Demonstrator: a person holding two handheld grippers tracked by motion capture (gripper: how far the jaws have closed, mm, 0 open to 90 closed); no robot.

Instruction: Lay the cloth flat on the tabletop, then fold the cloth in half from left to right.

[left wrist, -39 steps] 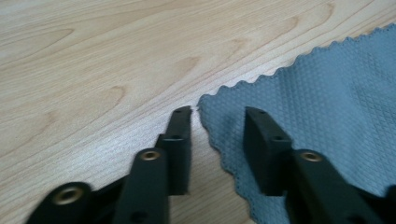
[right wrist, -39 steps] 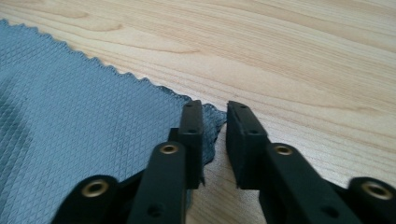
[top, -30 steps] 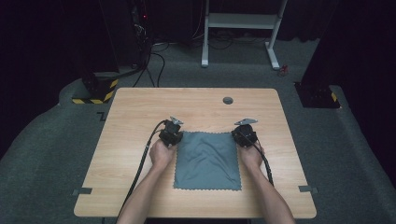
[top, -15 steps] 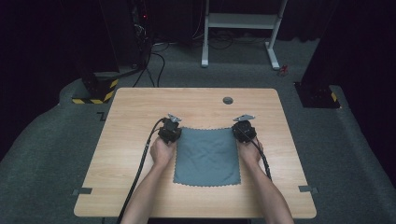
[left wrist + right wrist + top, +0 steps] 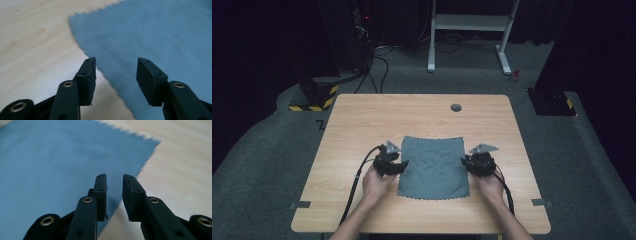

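— High view first, nearest me: both forearms come in from the worktop's (image 5: 362, 120) front edge, a hand behind each gripper. The left gripper (image 5: 399, 166) sits at the cloth's (image 5: 434, 162) left edge, the right gripper (image 5: 468, 165) at its right edge, each about midway along its side.

— Weren't they up at the far corners a second ago?

— They were, pinched tight there. Both have drawn back toward the person and the jaws have just been opening. The cloth has also slid nearer the front edge and lies flat now, so I'd judge the spreading pull is over and the corners let go.

— Anything between the jaws?

— Left gripper view: left gripper (image 5: 116, 68) parted wide over the cloth's (image 5: 160, 37) scalloped edge, gripping nothing. Right gripper view: right gripper (image 5: 115, 186) parted only narrowly, empty, above the cloth's (image 5: 50, 165) other edge.

— And beyond?

— Bare wood, then a small dark disc (image 5: 456, 107) near the far edge
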